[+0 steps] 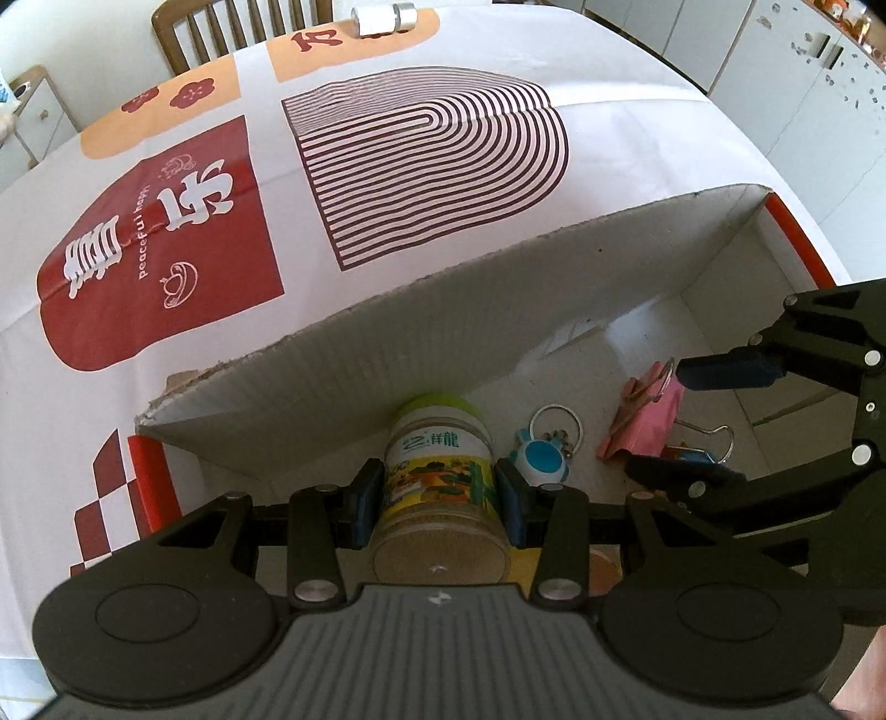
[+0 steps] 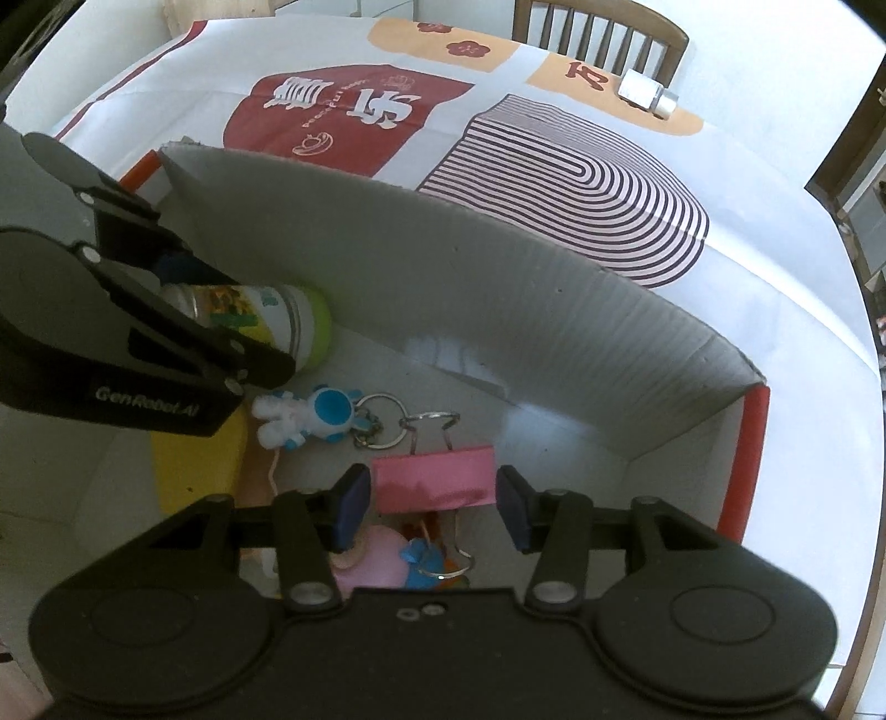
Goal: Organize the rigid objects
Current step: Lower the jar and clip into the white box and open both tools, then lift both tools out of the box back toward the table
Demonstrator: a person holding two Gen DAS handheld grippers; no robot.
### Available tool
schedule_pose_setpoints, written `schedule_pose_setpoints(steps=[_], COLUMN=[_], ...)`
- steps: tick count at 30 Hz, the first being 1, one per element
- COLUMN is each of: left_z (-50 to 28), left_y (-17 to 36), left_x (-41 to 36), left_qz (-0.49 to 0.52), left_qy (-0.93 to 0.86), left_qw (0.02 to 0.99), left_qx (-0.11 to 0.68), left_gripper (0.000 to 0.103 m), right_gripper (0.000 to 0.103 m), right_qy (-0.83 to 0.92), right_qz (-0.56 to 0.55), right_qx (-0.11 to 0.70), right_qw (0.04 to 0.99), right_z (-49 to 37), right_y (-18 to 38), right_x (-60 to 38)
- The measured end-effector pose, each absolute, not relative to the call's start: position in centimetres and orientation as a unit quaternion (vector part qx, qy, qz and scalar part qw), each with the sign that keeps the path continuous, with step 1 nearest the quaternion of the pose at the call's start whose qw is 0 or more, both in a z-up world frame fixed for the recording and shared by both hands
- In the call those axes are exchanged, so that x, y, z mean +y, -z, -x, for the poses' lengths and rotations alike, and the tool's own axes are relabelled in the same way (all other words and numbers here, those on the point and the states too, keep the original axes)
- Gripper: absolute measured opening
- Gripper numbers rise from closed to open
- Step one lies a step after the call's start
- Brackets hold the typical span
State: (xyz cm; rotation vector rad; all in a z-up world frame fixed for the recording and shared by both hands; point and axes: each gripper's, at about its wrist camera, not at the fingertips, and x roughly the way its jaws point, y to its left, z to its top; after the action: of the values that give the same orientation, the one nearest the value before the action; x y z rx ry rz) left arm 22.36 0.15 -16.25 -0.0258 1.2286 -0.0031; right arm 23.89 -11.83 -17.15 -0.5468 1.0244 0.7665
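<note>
Inside the open cardboard box (image 1: 443, 332) my left gripper (image 1: 437, 498) is shut on a clear jar with a green lid (image 1: 437, 471). The jar points lid-first at the box's far wall. In the right wrist view the same jar (image 2: 288, 321) lies tilted in the left gripper (image 2: 232, 315). A pink binder clip (image 2: 432, 482) rests in the box between my right gripper's (image 2: 432, 498) blue pads, with a small gap on each side. From the left wrist view the right gripper (image 1: 662, 423) stands open over the clip (image 1: 637, 426).
A white and blue astronaut keychain (image 2: 310, 415) lies between jar and clip. A yellow item (image 2: 194, 465) and a pink toy (image 2: 376, 565) sit nearer in the box. A white and silver cylinder (image 2: 648, 91) lies on the patterned tablecloth near a wooden chair (image 1: 221, 27).
</note>
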Motion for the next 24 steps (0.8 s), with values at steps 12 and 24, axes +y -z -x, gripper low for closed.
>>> schedule_pose_setpoints(steps=[12, 24], left_z=[-20.5, -17.3], left_y=[14.1, 7.9], left_x=[-0.4, -0.1], left_qz=[0.009, 0.017], left_qy=[0.020, 0.075], left_qw=[0.832, 0.872], left_qx=[0.554, 0.484], left_gripper=[0.050, 0.075], right_gripper=[0.063, 0.079], right_qy=[-0.364, -0.409], right_qz=[0.217, 0.198], right_qx=[0.464, 0.428], right_qw=[0.778, 0.781], right_z=[-23.1, -20.4], right_y=[15.1, 9.7], right_x=[-13.9, -15.2])
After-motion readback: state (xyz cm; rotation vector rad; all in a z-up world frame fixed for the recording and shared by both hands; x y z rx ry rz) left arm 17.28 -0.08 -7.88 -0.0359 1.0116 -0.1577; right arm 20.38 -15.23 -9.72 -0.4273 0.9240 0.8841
